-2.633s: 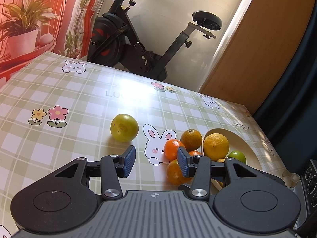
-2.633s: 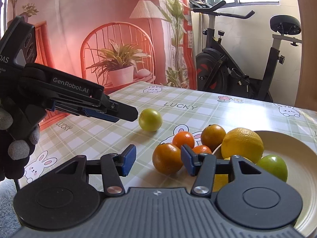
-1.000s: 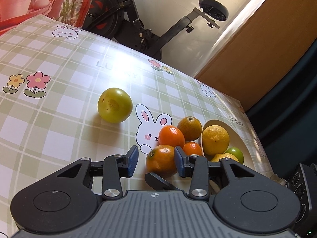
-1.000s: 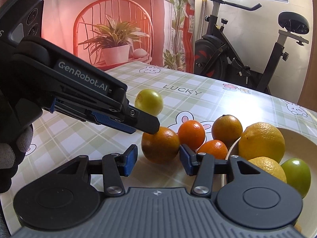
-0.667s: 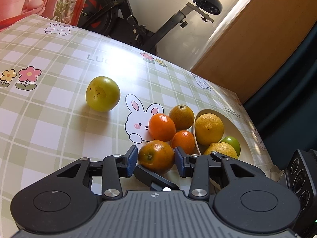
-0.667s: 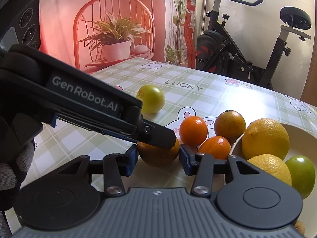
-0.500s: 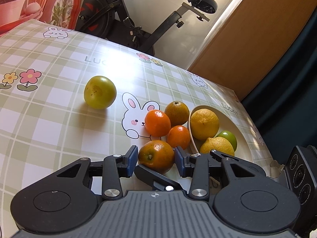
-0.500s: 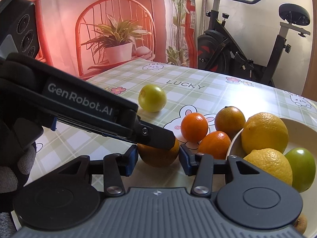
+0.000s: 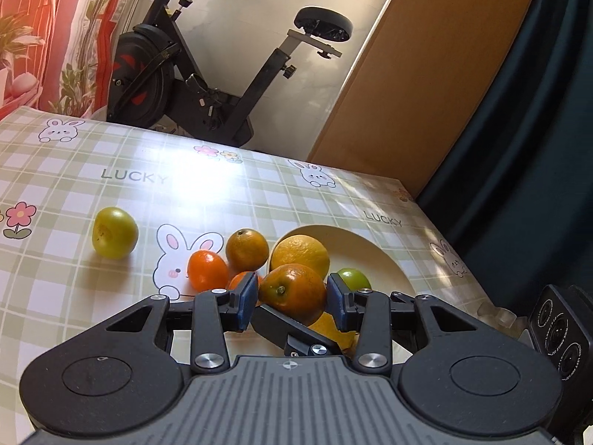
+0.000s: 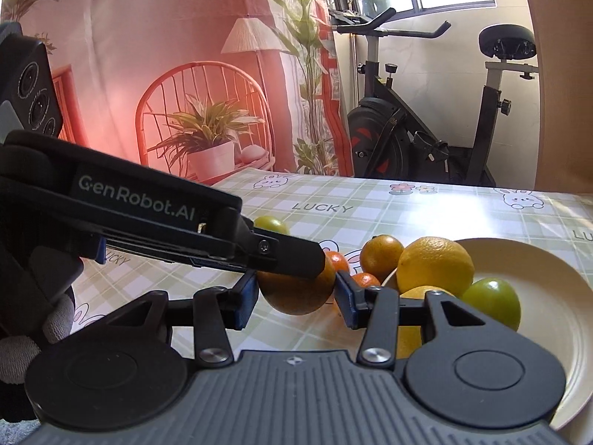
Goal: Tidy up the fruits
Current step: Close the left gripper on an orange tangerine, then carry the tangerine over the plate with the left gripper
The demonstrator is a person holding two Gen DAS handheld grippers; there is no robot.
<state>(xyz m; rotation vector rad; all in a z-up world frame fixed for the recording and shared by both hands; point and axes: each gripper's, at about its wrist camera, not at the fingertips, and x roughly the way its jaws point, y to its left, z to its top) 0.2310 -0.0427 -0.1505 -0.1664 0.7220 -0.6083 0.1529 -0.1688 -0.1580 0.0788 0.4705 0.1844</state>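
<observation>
Between both tongs: orange (image 9: 292,289), above plate (image 9: 385,259) rim.
Left tongs (image 9: 292,298): closed on orange.
Right tongs (image 10: 296,293): likewise clamping it.
Handling: firm, round, likely slippery; grip at widest girth.

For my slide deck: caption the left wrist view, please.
Both grippers close around one orange lifted beside a plate of citrus.

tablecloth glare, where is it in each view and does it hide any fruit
Left wrist view: a white sunlit patch washes out the tablecloth beyond the fruit; the green fruit stays clear. Right wrist view: glare sits far right on the cloth behind the plate; a pink cast tints the backdrop.
</observation>
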